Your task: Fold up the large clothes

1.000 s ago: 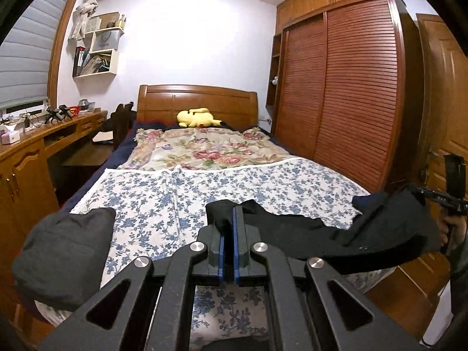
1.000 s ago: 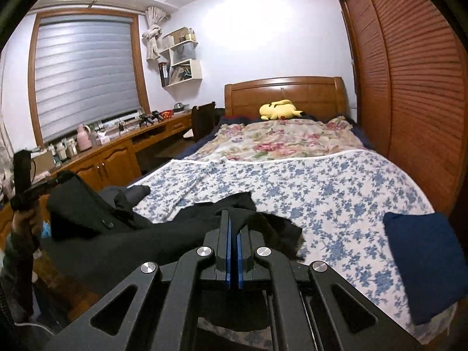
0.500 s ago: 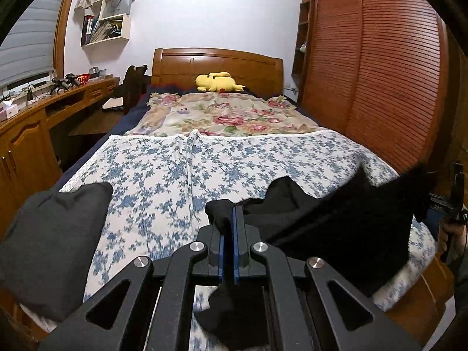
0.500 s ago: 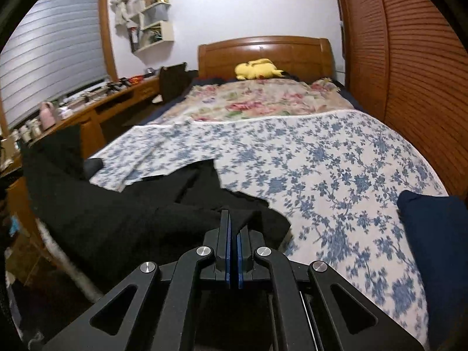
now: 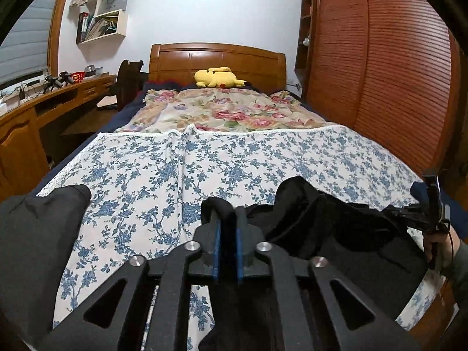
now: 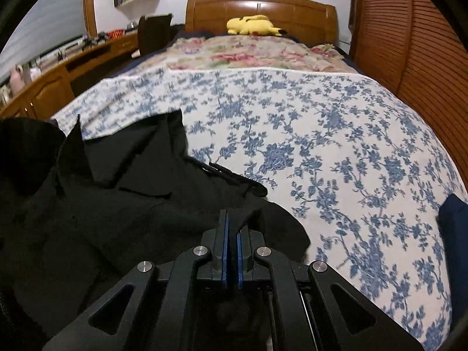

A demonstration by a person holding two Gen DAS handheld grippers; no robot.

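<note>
Blue-flowered bedding [image 5: 152, 175] is covering the near half of a wooden bed in a bedroom, with a yellow plush toy [image 5: 218, 77] lying by the headboard and a louvred wardrobe [image 5: 380, 73] standing alongside. Across the foot of the bed a black garment [image 6: 117, 204] is lying spread out, probably so it can be flattened for folding. The left gripper [image 5: 225, 225] is parting its jaws, a fold of black cloth sitting loose between the blue pads, apparently being let go onto the bedding. The right gripper [image 6: 231, 228] is clenching the garment's other edge, likely holding it taut. Dark grey folded clothing [image 5: 32, 239] is sitting at the bed's left corner and a navy piece [image 6: 454, 222] at the right edge.
</note>
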